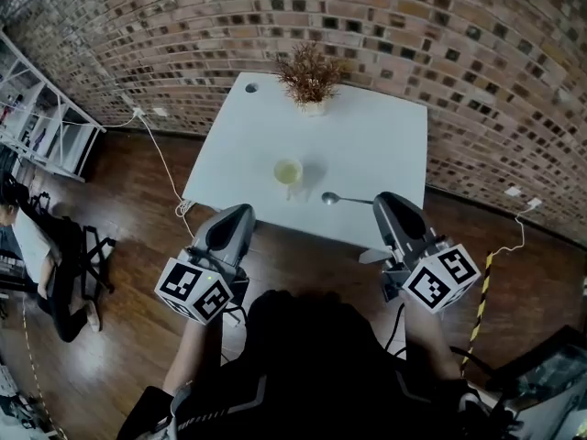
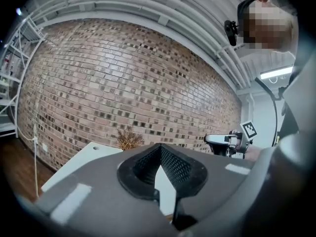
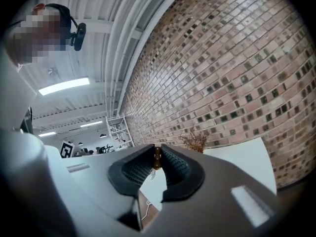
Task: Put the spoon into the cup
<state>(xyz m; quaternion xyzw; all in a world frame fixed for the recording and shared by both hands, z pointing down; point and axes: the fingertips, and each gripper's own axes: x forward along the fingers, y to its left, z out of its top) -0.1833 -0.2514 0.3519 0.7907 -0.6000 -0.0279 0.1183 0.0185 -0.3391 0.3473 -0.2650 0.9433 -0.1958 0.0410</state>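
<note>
Both tools hang at the near edge of the bench (image 1: 367, 145), low in the head view, and nothing is touched yet. The left tool (image 1: 240, 213) has its tips pressed together, with nothing between them. The right tool (image 1: 386, 200) is parted by a sliver, with only brick wall showing through the slit, so it's empty too.

The spoon (image 1: 343, 198) lies flat on the bench right of centre, bowl end towards the cup (image 1: 288, 171) and handle pointing at the right tool. The cup stands upright just up and left of it, close but not touching. A dried plant (image 1: 311, 76) sits at the far edge, well out of the way.

Here's the worry: that spoon is thin, flat and close to the near edge. With the tips this narrow, the right tool would likely ride over the handle or nudge it, and a skid towards the bottom of the frame would send it to the floor. It needs to spread first. The cup looks small and light, so a clumsy drop against its rim could tip it over.
</note>
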